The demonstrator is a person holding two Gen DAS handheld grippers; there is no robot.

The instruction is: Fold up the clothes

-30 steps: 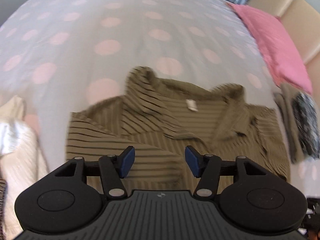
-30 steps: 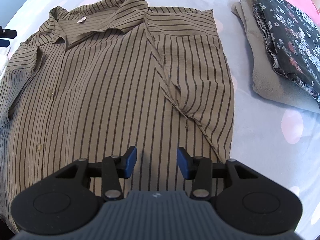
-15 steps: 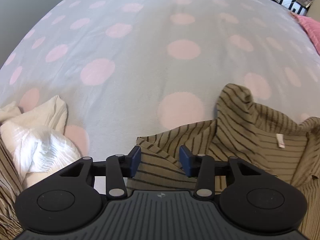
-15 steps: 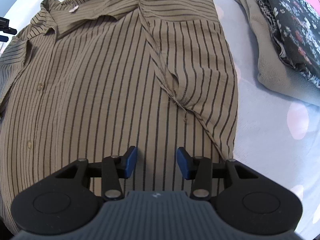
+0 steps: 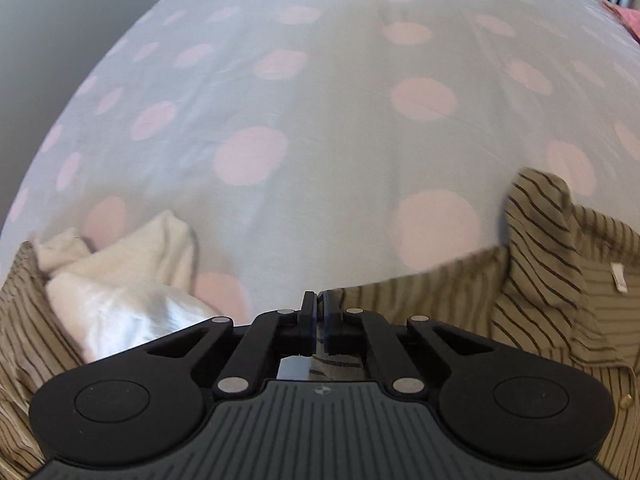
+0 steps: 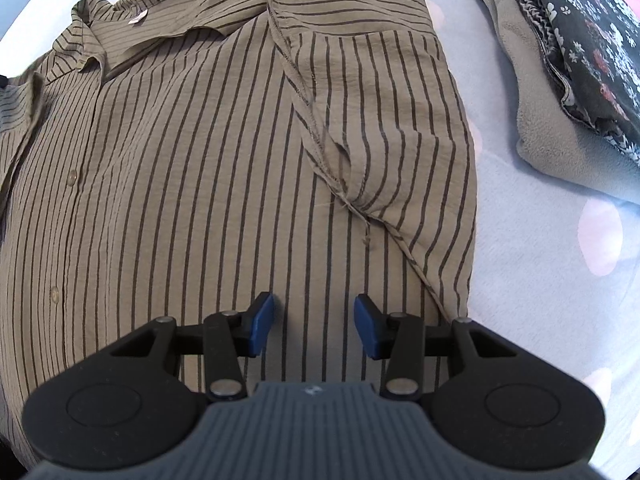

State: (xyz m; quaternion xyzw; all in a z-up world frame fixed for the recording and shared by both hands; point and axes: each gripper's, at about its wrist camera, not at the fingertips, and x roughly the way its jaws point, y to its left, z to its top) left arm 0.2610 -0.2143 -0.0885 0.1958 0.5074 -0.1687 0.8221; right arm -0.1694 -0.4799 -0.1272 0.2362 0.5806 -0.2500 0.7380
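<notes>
An olive shirt with dark stripes [image 6: 192, 168] lies flat on the bed, collar away from me, its right sleeve folded in over the front. My right gripper [image 6: 314, 320] hovers open over the shirt's lower part, with nothing between its blue pads. In the left wrist view the shirt [image 5: 552, 300] shows its collar and label at the right. My left gripper [image 5: 319, 300] is shut on the shirt's outer edge at the far left side, and striped cloth shows between and under its fingers.
The bedspread [image 5: 320, 100] is pale with pink dots. A crumpled white cloth [image 5: 132, 280] and another striped garment [image 5: 24, 320] lie left of my left gripper. A folded grey fleece [image 6: 532, 92] with a dark floral garment [image 6: 580, 32] on it sits right of the shirt.
My left gripper has moved leftward from the shirt's front to its outer edge, come lower, and closed its jaws on that edge. The right gripper has stayed open and nearly still.
</notes>
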